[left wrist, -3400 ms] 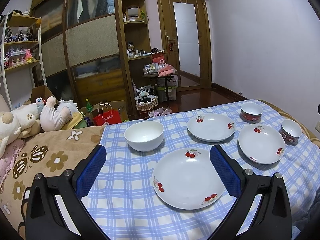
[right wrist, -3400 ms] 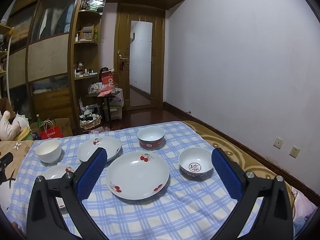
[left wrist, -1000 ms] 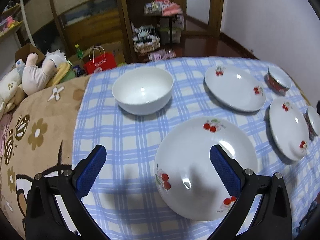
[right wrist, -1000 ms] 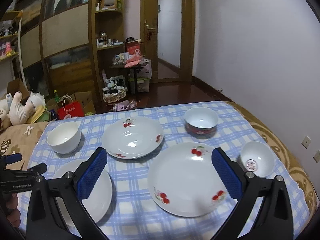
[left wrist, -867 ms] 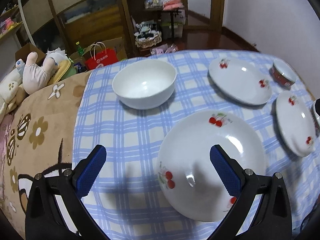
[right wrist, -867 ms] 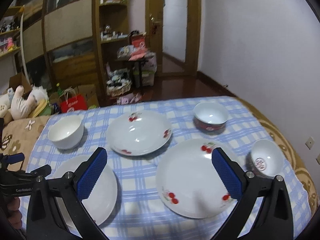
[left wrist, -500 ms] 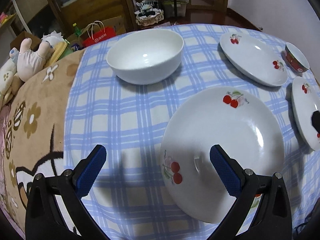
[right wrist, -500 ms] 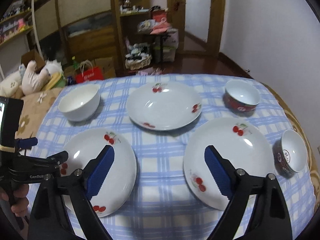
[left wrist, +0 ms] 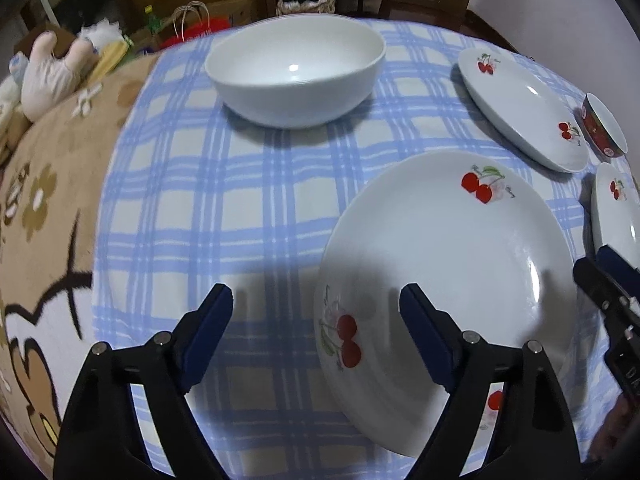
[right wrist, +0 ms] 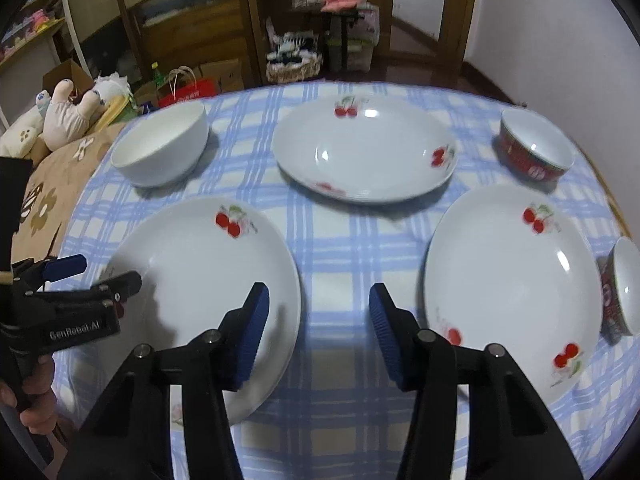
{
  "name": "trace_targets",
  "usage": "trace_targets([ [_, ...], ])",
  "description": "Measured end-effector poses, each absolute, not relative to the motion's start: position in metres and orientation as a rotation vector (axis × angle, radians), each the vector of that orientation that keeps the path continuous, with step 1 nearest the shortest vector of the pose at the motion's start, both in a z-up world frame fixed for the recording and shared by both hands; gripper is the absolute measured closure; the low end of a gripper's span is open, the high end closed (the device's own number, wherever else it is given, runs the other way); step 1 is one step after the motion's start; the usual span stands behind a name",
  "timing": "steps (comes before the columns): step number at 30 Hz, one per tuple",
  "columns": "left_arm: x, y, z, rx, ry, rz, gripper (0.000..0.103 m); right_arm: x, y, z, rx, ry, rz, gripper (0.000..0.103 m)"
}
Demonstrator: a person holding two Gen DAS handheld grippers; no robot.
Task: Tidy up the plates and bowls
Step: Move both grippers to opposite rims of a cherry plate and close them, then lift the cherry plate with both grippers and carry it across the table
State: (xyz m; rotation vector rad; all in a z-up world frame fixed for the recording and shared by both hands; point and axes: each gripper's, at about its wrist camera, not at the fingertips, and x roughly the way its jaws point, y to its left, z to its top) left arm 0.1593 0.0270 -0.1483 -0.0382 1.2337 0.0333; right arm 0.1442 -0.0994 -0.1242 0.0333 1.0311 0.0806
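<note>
three cherry plates [right wrist: 364, 152], three bowls [right wrist: 160, 144]

Blue-checked cloth [right wrist: 332, 240] over a brown flowered blanket [left wrist: 52, 168]. On it: white bowl [left wrist: 296, 68] ahead of left jaws, plate [left wrist: 448, 272] under left's right finger; plate [right wrist: 364, 152] ahead of right jaws, plate [right wrist: 516, 276] to their right, two red bowls [right wrist: 536, 152] [right wrist: 624, 292] further right
</note>
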Motion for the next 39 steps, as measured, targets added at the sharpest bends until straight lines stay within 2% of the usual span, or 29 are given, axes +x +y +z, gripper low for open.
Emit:
trace_targets([
  [6,0.159,0.025,-0.156,-0.047,1.290,-0.023,0.040,0.145,-0.101,-0.130,0.035,1.050,0.085,0.048],
  [8,0.159,0.024,-0.156,-0.053,1.297,-0.048,0.040,0.144,-0.101,-0.131,0.028,1.054,0.089,0.049],
  [10,0.158,0.021,-0.159,-0.060,1.314,-0.075,0.040,0.144,-0.099,-0.135,0.035,1.086,0.104,0.055],
  [12,0.158,0.021,-0.162,-0.069,1.322,-0.088,0.041,0.144,-0.097,-0.137,0.072,1.110,0.125,0.057],
  [14,0.156,0.020,-0.162,-0.065,1.307,-0.087,0.051,0.144,-0.093,-0.138,0.079,1.116,0.140,0.060],
  [16,0.155,0.021,-0.161,-0.073,1.302,-0.090,0.063,0.144,-0.089,-0.140,0.064,1.121,0.155,0.074],
  [18,0.153,0.021,-0.161,-0.083,1.299,-0.092,0.071,0.143,-0.089,-0.142,0.074,1.132,0.164,0.084],
  [22,0.152,0.041,-0.157,-0.175,1.306,-0.085,0.080,0.144,-0.094,-0.145,0.109,1.145,0.163,0.093],
  [25,0.152,0.051,-0.156,-0.229,1.317,-0.099,0.082,0.144,-0.097,-0.145,0.132,1.144,0.169,0.094],
  [39,0.150,0.048,-0.155,-0.201,1.314,-0.134,0.081,0.141,-0.102,-0.146,0.144,1.135,0.153,0.093],
])
